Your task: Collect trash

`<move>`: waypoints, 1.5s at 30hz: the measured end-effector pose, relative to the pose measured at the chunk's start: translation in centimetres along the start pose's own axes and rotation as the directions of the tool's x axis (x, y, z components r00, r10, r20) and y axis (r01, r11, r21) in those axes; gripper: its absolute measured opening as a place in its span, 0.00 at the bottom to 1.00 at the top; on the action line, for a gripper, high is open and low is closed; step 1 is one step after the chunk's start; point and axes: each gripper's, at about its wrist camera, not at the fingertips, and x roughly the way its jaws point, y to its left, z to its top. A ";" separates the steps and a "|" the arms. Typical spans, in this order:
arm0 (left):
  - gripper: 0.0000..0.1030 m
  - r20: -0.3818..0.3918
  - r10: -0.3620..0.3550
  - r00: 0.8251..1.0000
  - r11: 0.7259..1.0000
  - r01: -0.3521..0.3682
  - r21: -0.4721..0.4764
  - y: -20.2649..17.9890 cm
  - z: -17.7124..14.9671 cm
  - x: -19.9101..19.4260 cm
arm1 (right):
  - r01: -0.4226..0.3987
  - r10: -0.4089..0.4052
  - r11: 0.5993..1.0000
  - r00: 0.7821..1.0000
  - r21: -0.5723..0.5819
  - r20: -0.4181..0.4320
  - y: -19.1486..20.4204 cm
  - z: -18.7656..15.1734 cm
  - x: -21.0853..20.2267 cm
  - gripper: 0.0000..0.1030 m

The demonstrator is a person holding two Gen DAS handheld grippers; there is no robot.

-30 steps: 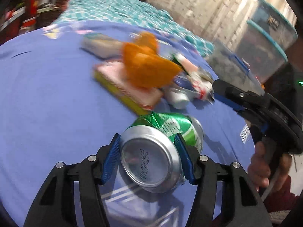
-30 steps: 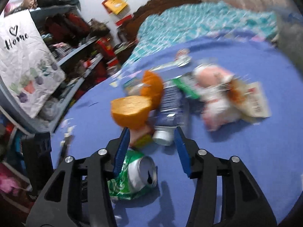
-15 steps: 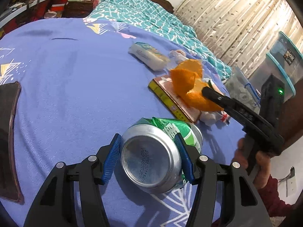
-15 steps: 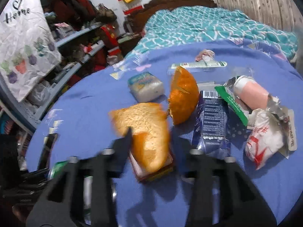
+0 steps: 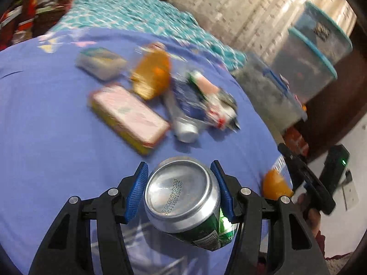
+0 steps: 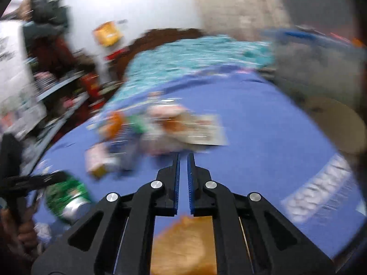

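Blue bedsheet (image 5: pixel 45 126) carries scattered litter ahead of both tools. Left gripper (image 5: pixel 181 189) clamps a green can (image 5: pixel 183 197) between its pads. Right gripper (image 6: pixel 183 183) is closed on an orange peel (image 6: pixel 183 243) hanging just beneath its jaws.

black gripper (image 5: pixel 180 192) frames, ribbed blue pads (image 5: pixel 137 192) on the jaws, silver screws (image 6: pixel 156 184)

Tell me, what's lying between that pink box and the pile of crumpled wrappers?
In the left wrist view, a flattened blue plastic bottle with a white cap lies between the pink box and the wrappers on the blue cloth.
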 end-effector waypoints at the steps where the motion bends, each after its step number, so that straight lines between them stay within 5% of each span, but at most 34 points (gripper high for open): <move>1: 0.52 -0.008 0.002 1.000 1.000 -0.002 0.018 -0.8 0.1 0.6 | -0.016 0.016 0.998 1.000 0.060 -0.001 -1.7 0.0 -0.2 0.12; 4: 0.52 -0.029 -0.005 1.000 0.997 0.007 0.072 -3.3 -0.4 2.4 | -0.079 0.081 0.981 0.997 0.178 -0.004 -5.3 -0.3 -0.7 0.16; 5: 0.52 -0.036 -0.010 0.999 0.996 0.013 0.087 -4.2 -0.5 3.0 | -0.089 0.091 0.978 0.996 0.190 -0.003 -6.1 -0.3 -0.8 0.31; 6: 0.51 -0.039 -0.008 0.999 0.995 0.012 0.099 -4.9 -0.4 3.3 | -0.094 0.094 0.977 0.996 0.194 0.009 -6.5 -0.5 -1.3 0.63; 8: 0.50 -0.050 -0.004 0.999 0.992 0.010 0.124 -6.1 -0.4 4.3 | -0.091 0.082 0.983 0.995 0.160 0.064 -6.5 -0.8 -2.3 0.78; 13: 0.50 -0.072 -0.001 0.997 0.985 0.013 0.174 -8.6 -0.7 5.9 | -0.168 0.164 0.984 0.984 0.058 0.074 -5.7 -1.6 -4.1 0.81; 17: 0.50 -0.062 0.014 0.998 0.982 -0.002 0.188 -8.9 -0.8 6.3 | -0.210 0.207 0.972 0.978 -0.102 -0.037 -2.4 -3.6 -3.7 0.89; 23: 0.48 -0.089 0.059 0.994 0.986 -0.044 0.162 -7.9 -0.9 7.2 | -0.112 0.091 0.932 0.993 -0.344 -0.077 2.4 -6.9 -1.9 0.91; 28: 0.60 -0.118 0.064 0.991 0.992 -0.050 0.116 -6.4 -1.2 7.2 | -0.090 0.065 0.949 0.994 -0.302 -0.093 1.8 -6.5 -0.6 0.86; 30: 0.70 -0.118 0.071 0.990 0.994 -0.060 0.095 -5.8 -1.2 6.6 | -0.082 0.053 0.956 0.993 -0.282 -0.108 1.3 -6.1 -0.2 0.77; 35: 0.82 -0.113 0.084 0.990 0.996 -0.078 0.054 -4.2 -1.7 4.6 | -0.113 0.082 0.957 0.989 -0.268 -0.124 0.7 -6.2 -0.3 0.78; 40: 0.83 -0.145 0.085 0.986 0.996 -0.089 -0.021 -1.7 -2.8 2.5 | -0.129 0.102 0.941 0.990 -0.312 -0.102 1.4 -7.1 -1.4 0.89; 45: 0.83 -0.193 -0.025 0.981 0.990 -0.002 -0.140 0.0 -4.1 2.4 | -0.085 0.048 0.920 0.993 -0.383 -0.105 2.2 -7.9 -1.0 0.91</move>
